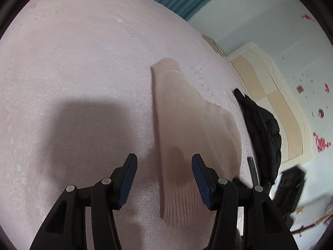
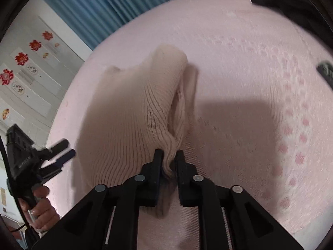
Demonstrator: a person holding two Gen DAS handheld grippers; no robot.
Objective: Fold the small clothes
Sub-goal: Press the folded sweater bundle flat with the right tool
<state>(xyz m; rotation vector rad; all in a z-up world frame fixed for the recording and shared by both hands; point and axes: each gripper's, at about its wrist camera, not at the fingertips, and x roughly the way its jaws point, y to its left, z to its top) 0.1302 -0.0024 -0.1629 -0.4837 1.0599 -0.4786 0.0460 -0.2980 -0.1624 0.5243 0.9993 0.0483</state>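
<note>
A beige ribbed knit garment (image 1: 187,125) lies on the pink bedspread (image 1: 83,62), folded lengthwise. My left gripper (image 1: 164,162) is open and empty, hovering just above the garment's near left edge. In the right wrist view my right gripper (image 2: 169,156) is shut on a bunched edge of the beige garment (image 2: 129,112) and holds it lifted off the bedspread (image 2: 249,62). The left gripper (image 2: 60,152) shows at the left of that view, held by a hand, beside the garment.
A black jacket (image 1: 260,129) lies at the bed's right edge, also at the top right of the right wrist view (image 2: 291,2). A dark phone (image 1: 252,170) lies beside it. A cream headboard (image 1: 276,104) and blue curtain (image 2: 104,6) lie beyond the bed.
</note>
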